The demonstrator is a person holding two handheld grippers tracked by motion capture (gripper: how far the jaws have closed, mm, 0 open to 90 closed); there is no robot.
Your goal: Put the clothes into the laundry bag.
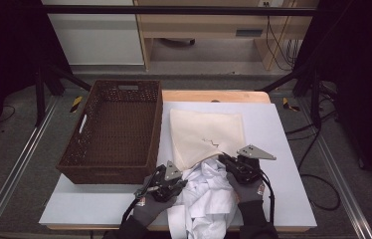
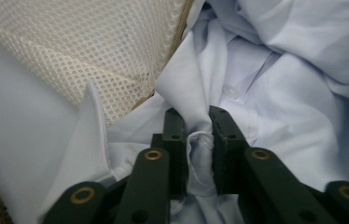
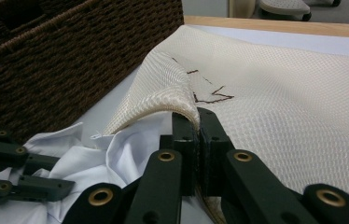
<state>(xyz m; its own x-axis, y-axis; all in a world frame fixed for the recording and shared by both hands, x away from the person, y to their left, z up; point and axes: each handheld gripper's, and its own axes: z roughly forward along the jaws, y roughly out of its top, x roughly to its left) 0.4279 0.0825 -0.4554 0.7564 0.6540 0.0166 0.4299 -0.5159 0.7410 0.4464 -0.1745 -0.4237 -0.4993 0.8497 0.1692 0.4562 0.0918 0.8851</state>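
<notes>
- White shirt — crumpled in a heap at the near edge of the table, between the two hands; its far end lies under the lifted mouth of the mesh bag, and a strip of it hangs over the table's near edge
- Cream mesh bag lies flat on the table just beyond the shirt, beside the basket; its near edge is raised off the surface, with white cloth showing under it; a dark zigzag mark sits near that edge
- Left gripper — jaws narrow and pinched on a fold of the shirt, with a seam bunched between the pads; in the high view it sits at the shirt's left side, held by a gloved hand
- Right gripper has its jaws closed tight on the bag's near edge, which curls up over the tips; it stands at the shirt's right side, touching the bag
- Brown wicker basket stands on the left part of the table, just beside the bag and the left gripper
- White table top carries all of it; a wooden board shows at its far edge
</notes>
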